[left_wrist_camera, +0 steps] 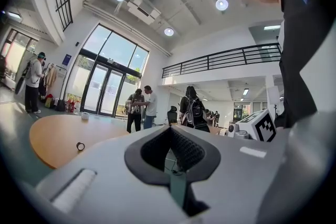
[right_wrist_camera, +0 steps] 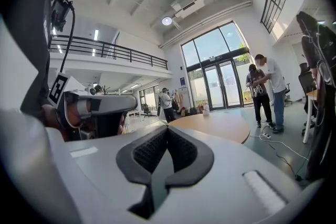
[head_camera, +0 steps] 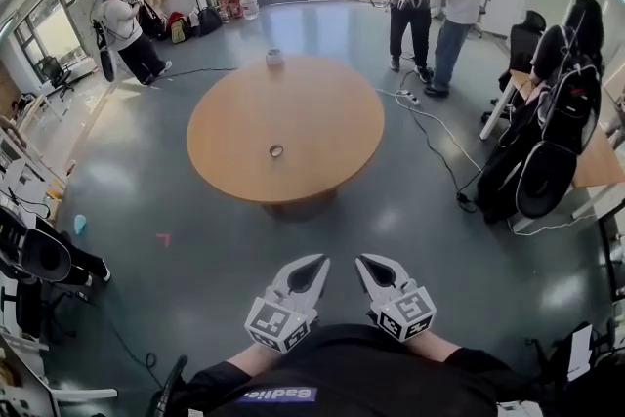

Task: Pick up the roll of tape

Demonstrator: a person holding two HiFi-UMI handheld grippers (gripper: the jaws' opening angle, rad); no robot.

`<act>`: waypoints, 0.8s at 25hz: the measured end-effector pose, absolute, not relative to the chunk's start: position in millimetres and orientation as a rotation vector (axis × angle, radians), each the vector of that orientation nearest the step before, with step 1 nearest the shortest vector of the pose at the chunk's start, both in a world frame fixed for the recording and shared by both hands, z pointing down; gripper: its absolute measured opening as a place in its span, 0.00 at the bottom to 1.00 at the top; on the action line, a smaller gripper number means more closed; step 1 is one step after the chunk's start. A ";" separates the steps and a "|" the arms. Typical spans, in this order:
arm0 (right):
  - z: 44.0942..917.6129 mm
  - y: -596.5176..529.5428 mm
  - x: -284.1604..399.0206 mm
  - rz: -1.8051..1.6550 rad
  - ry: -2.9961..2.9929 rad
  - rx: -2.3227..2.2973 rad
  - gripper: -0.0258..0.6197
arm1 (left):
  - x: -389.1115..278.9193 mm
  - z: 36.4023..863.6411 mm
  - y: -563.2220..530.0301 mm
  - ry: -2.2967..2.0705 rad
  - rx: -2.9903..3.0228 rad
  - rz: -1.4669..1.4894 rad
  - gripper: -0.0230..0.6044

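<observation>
**A:** What is shown from the head view?

**B:** A round, light-brown wooden bench [head_camera: 322, 103] is seen standing on a grey, polished floor [head_camera: 195, 249]. A small, dark roll of tape [head_camera: 276, 151] is laid flat on the near half of the bench, a little left of the middle. A small white cup-like container [head_camera: 274, 58] is set near the far edge, well apart from the roll.

**A:** Where are the two tools held?

**B:** The pale grey left gripper [head_camera: 314, 265] and its twin, the right gripper [head_camera: 369, 265], are held side by side at the bottom of the view. Both are pointed towards the bench. They are kept well apart from it, with bare floor between.

**A:** How are the jaws set?

**B:** In each gripper view the dark pads are seen meeting at their tips. Both pairs of jaws are closed together, and nothing is carried between them.

**A:** How is the roll expected to handle?

**B:** It is judged to be light and stiff, a thin ring with an open middle. On smooth wood it may be pushed away rather than caught if it is nudged from one side. Its surface cannot be made out at this range.

**A:** Where should hold be taken?

**B:** A hold across the ring's wall is suggested, with one pad lowered into the hole and one set outside. A pinch across the whole ring could be used instead. In either case the jaws would first have to be parted, and the bench reached.
</observation>
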State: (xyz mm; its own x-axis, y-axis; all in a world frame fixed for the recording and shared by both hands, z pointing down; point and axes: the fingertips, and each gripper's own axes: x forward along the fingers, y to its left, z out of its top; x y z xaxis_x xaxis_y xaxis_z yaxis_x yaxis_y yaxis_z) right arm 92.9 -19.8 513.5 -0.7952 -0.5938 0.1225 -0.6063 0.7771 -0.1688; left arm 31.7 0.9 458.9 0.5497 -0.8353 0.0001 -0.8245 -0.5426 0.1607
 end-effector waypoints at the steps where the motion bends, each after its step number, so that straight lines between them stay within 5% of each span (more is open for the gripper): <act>1: 513.3 -28.6 83.9 0.311 -2.898 0.980 0.04 | 23.7 457.6 -8.9 -1.417 2.640 -0.116 0.07; 20: 521.7 -167.4 -101.4 0.329 -2.838 0.998 0.04 | -178.0 474.2 -158.2 -1.441 2.589 -0.127 0.07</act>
State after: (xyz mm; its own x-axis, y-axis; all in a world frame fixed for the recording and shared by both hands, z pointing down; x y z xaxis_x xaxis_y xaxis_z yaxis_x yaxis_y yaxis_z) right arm -101.4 -167.4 521.7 -0.7765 -0.6040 0.1796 -0.6291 0.7595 -0.1653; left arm -178.0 -158.2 474.2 0.5279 -0.8492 0.0105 -0.8342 -0.5162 0.1939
